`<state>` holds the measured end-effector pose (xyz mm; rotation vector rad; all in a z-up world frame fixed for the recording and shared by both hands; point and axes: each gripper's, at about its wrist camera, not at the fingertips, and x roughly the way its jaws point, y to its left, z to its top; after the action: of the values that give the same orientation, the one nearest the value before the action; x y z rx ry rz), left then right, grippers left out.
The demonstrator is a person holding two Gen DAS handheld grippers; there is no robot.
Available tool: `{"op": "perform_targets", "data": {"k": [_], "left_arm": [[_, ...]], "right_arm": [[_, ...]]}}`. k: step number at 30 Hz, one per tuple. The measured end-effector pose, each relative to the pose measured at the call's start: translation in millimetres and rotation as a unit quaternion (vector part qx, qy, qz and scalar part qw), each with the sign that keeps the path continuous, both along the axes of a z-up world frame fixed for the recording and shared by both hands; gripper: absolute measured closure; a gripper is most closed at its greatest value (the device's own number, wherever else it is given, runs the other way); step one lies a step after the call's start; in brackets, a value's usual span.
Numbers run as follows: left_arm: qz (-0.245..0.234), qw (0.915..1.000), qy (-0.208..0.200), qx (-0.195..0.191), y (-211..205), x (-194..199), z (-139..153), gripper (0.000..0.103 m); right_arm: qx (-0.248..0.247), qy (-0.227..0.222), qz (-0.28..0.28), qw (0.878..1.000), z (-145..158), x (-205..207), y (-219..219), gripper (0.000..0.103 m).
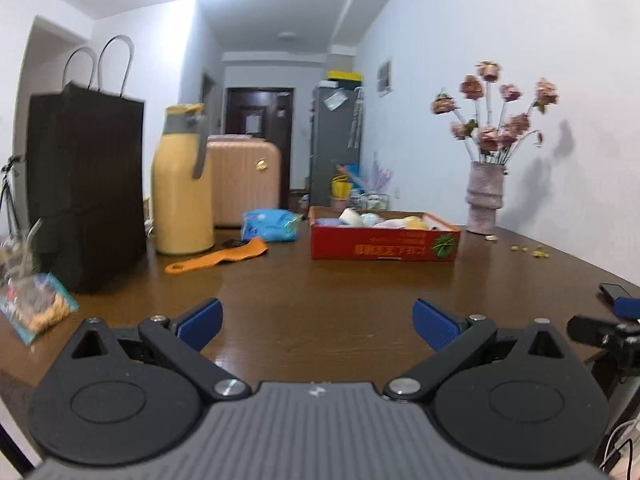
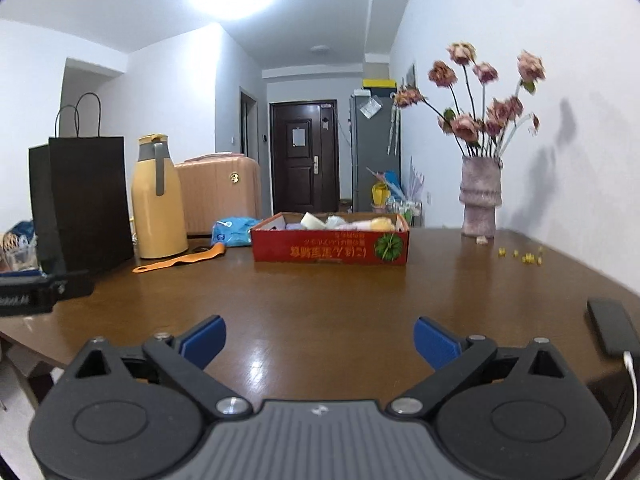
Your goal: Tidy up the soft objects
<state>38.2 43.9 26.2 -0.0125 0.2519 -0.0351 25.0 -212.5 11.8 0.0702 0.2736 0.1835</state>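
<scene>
A low red cardboard box (image 1: 384,246) (image 2: 330,248) stands far across the brown table, with several pale soft objects (image 1: 374,218) (image 2: 344,222) inside it. A blue soft packet (image 1: 270,225) (image 2: 232,230) lies on the table just left of the box. My left gripper (image 1: 318,322) hovers over the near part of the table, open, nothing between its blue pads. My right gripper (image 2: 319,340) is likewise open and empty, well short of the box. Part of the right gripper (image 1: 612,332) shows at the right edge of the left wrist view.
At the left stand a black paper bag (image 1: 86,188) (image 2: 82,200), a yellow thermos jug (image 1: 182,184) (image 2: 158,200) and an orange comb (image 1: 218,260) (image 2: 180,261). A vase of dried flowers (image 1: 484,200) (image 2: 480,200) stands back right. A dark phone (image 2: 612,330) lies near the right edge.
</scene>
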Motion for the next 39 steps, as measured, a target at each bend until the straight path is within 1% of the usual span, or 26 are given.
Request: {"op": "perform_targets", "data": {"k": [2,4,6,9,12,17,26,39], "left_arm": [[0.008,0.9998,-0.014,0.009,-1.7,-0.7,5.4,0.000],[0.012,0.9997,-0.021,-0.001,-0.6,-3.0,8.4,0.000],[0.004,0.9998,-0.018,-0.008,-1.2,-2.4,10.5,0.000],[0.002,0.9997,-0.023,-0.001,-4.4,-3.7,11.5,0.000],[-0.003,0.9997,-0.022,-0.008,-3.2,-4.6,12.7,0.000],[-0.005,0.9997,-0.025,-0.004,-2.3,-5.7,13.0,0.000],[-0.005,0.9998,-0.021,0.004,-1.6,-4.5,10.6,0.000],[-0.010,0.9997,-0.020,0.004,-2.0,-3.8,10.9,0.000]], "right_arm": [[0.002,-0.008,-0.005,1.000,2.5,0.5,0.2,0.002],[0.004,-0.010,-0.015,1.000,4.0,0.7,0.5,0.002],[0.002,-0.008,-0.008,1.000,4.4,0.9,0.5,0.002],[-0.009,-0.002,0.000,1.000,6.0,4.7,3.2,0.002],[-0.005,-0.003,0.007,1.000,7.6,5.3,3.8,0.002],[-0.007,-0.013,0.000,1.000,8.5,3.6,6.1,0.001],[-0.003,-0.009,0.001,1.000,5.3,5.4,7.2,0.001],[-0.005,-0.009,0.000,1.000,4.2,4.9,8.7,0.001]]}}
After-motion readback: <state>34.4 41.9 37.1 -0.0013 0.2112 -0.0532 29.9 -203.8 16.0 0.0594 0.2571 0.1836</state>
